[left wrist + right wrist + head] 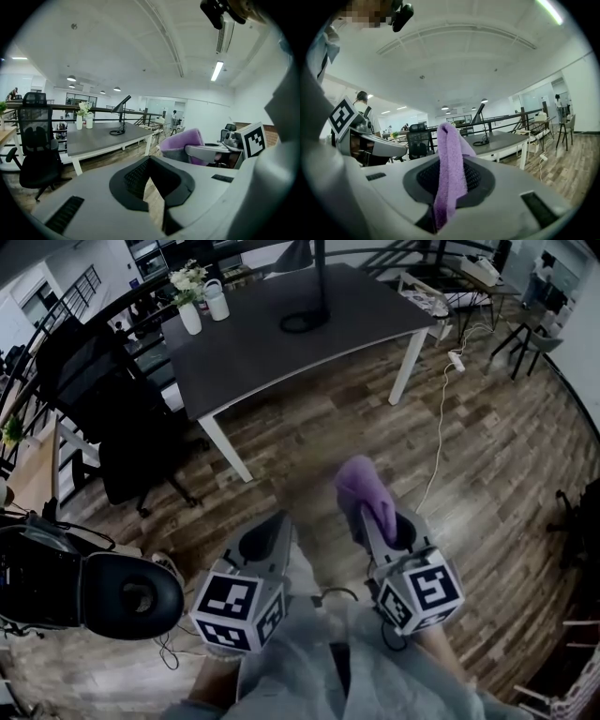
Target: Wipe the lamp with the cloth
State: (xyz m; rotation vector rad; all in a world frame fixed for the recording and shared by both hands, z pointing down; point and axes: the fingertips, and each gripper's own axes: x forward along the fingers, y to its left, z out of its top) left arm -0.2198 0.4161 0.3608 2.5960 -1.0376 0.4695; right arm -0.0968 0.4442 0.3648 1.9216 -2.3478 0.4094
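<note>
In my right gripper (pixel 363 514) I hold a purple cloth (pixel 362 486); the jaws are shut on it and it sticks up above them. The right gripper view shows the cloth (pixel 450 164) draped between the pads of the right gripper (pixel 449 185). My left gripper (pixel 275 526) hangs beside it, shut and holding nothing; the left gripper view shows the left gripper (pixel 150 176) the same way. The black lamp (pixel 320 282) stands on the dark table (pixel 272 357) well ahead, its ring base (pixel 302 322) near the far edge. Both grippers are over the wooden floor, far from the lamp (pixel 122 105).
Two white vases (pixel 202 307) stand on the table's left end. A black office chair (pixel 131 451) is to the left of the table. A round black seat (pixel 131 594) sits at my near left. A white cable (pixel 439 427) runs along the floor at right.
</note>
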